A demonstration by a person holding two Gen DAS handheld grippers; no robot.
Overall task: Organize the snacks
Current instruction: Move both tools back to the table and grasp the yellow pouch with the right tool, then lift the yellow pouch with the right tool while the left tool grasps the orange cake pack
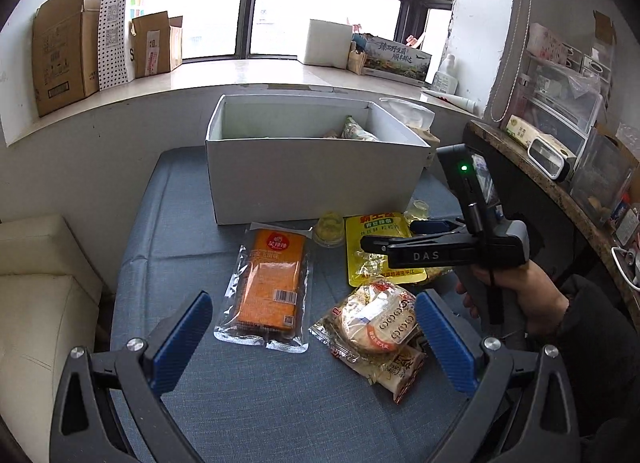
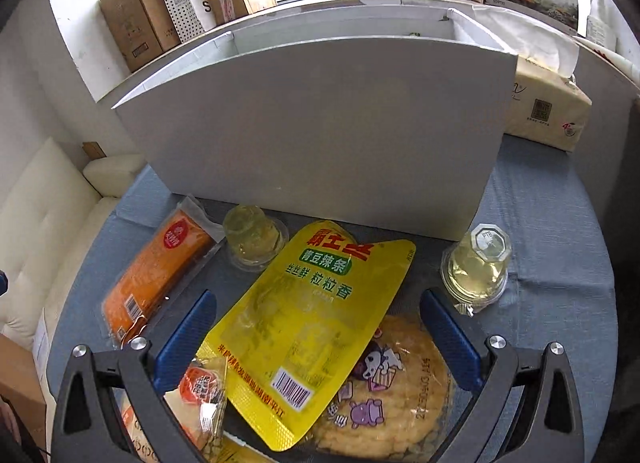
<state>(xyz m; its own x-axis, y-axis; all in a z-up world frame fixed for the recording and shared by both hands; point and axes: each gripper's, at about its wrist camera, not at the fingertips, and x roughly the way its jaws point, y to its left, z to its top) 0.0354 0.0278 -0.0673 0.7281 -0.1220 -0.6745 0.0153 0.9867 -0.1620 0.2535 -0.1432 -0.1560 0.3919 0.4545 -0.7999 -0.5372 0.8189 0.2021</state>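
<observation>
Blue cloth covers the table [image 1: 180,403], and most of the snacks lie loose on it, so I judge the sorting barely begun. The white box [image 1: 312,179] stands at the far side of the cloth with its top open; inside, against its right wall, I can make out only a patterned packet or two [image 1: 356,130], the rest of the interior hidden by the near wall.

My left gripper [image 1: 314,337] hangs wide open above the cloth, holding nothing, with the orange-filled clear packet [image 1: 272,283] ahead between its fingers and a heap of wrapped pastries [image 1: 376,327] toward the right finger. My right gripper [image 2: 318,337] is spread wide too, empty, hovering over the yellow pouch [image 2: 308,327], which rests partly on a round rice cracker in a cartoon-printed wrapper [image 2: 400,403].

Still out on the table: that pouch, the cracker, the orange packet, the pastries, and two clear jelly cups, one [image 2: 252,239] just left of the pouch's top and one [image 2: 476,267] upside down to its right, both close to the box's near wall. A tissue pack [image 2: 548,107] beside the box looks like no part of the job.
</observation>
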